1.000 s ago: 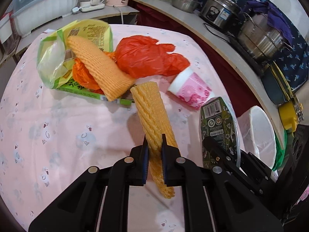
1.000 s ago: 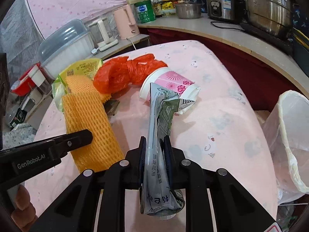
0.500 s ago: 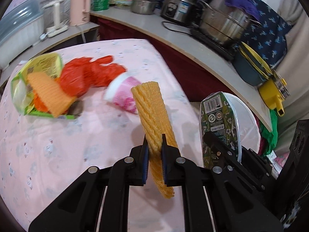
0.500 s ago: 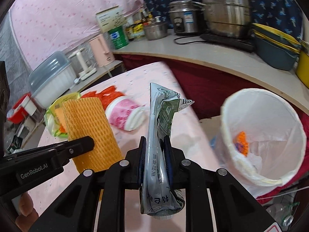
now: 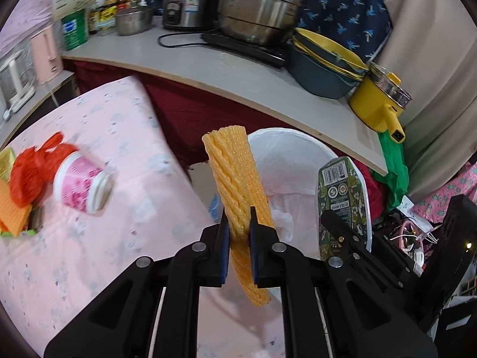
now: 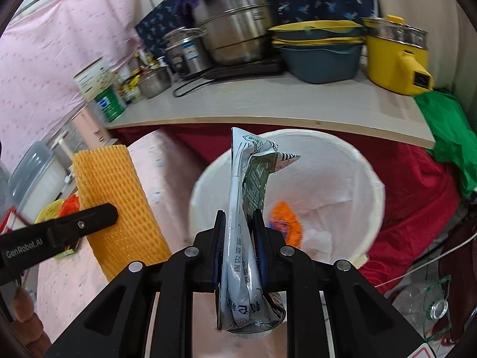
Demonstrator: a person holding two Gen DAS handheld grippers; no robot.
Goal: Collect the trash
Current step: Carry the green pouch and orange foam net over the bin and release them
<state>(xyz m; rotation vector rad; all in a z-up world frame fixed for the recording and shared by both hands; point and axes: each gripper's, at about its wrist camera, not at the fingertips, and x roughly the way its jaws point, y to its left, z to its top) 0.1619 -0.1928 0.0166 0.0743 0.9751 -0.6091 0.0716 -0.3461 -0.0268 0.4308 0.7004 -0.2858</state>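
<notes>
My left hand-held gripper (image 5: 239, 223) is clamped narrow on a yellow foam net sleeve (image 5: 235, 179), which stands up between the pads and hangs out below them; its lower end hides part of the pink-clothed tabletop (image 5: 89, 238). My right hand-held gripper (image 6: 238, 226) pinches a crumpled silver-green wrapper (image 6: 247, 208), whose top leans toward 1 o'clock and whose bottom bunches under the jaws. In the right wrist view the white-lined trash bin (image 6: 342, 149) opens straight behind the wrapper at 12 o'clock, so the wrapper covers part of its inside. Orange scraps (image 6: 286, 220) lie in the bin, half hidden by the right finger. At 9 o'clock in that view I see the foam sleeve and one black finger of the left gripper, cut off by the frame edge. In the left wrist view the bin sits behind the sleeve at 12 to 1 o'clock, mostly blocked. The wrapper shows at 3 o'clock. At 9 o'clock on the tabletop a pink paper cup (image 5: 82, 188) lies on its side, touching a red plastic bag (image 5: 32, 173); both are blurred. More trash at the left edge is cut off.
</notes>
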